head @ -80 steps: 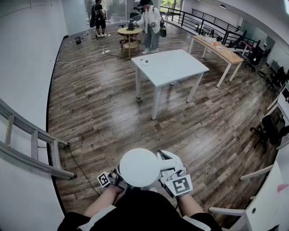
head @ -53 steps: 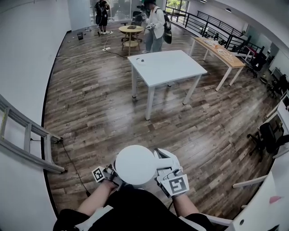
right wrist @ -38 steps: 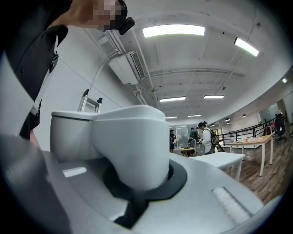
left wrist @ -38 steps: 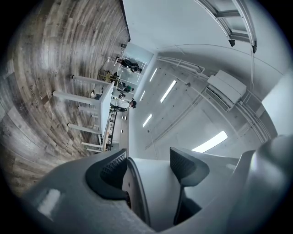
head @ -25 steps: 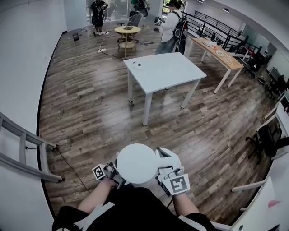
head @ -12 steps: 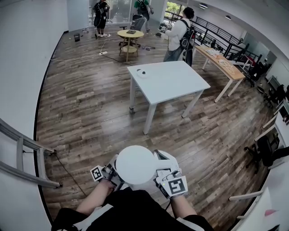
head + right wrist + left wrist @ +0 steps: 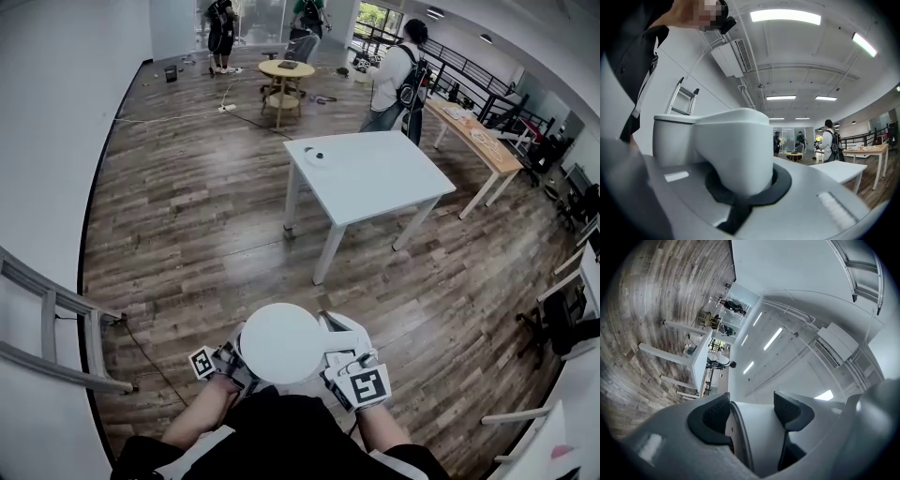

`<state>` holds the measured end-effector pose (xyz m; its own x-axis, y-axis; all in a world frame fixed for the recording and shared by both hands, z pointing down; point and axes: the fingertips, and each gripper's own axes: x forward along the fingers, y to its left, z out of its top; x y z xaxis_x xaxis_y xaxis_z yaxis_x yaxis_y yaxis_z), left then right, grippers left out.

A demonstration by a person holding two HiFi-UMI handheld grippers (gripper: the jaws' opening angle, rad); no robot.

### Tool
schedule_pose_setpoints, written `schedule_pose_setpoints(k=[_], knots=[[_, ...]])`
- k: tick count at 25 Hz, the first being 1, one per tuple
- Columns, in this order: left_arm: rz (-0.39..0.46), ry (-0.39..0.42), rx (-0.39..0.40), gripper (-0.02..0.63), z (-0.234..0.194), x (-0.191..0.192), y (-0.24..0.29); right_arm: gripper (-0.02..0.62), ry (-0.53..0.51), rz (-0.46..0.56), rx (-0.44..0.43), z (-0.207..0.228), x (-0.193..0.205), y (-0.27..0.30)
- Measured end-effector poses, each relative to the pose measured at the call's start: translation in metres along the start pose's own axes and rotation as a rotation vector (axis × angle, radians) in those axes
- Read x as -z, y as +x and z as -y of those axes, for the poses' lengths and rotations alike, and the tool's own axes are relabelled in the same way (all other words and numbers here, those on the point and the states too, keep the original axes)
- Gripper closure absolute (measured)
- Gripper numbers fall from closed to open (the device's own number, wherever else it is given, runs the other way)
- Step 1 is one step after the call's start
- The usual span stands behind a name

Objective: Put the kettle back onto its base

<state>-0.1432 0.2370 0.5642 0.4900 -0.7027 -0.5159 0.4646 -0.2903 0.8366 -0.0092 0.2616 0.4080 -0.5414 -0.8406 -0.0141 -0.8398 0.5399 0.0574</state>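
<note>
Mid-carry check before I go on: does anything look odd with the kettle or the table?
Nothing stands out. The kettle is upright, gripped by the left gripper and right gripper; the base lies flat on the table.

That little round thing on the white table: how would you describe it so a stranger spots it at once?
Look to the white table in the middle of the wooden floor. Near its far left corner lies a small white disc with a dark centre, likely a kettle base. It is the only thing on that tabletop.
</note>
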Motion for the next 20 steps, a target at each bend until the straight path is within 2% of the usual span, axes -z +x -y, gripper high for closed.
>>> schedule_pose_setpoints(k=[10,20], knots=[[0.021,-0.016,-0.022,0.307,-0.005,-0.025,-0.005,0.589,0.019,-0.033,-0.012,-0.006,0.012,0.027],[0.056,-0.006,-0.029,0.308,-0.012,-0.046,0.007,0.589,0.029,-0.035,-0.048,0.006,0.018,0.056]])
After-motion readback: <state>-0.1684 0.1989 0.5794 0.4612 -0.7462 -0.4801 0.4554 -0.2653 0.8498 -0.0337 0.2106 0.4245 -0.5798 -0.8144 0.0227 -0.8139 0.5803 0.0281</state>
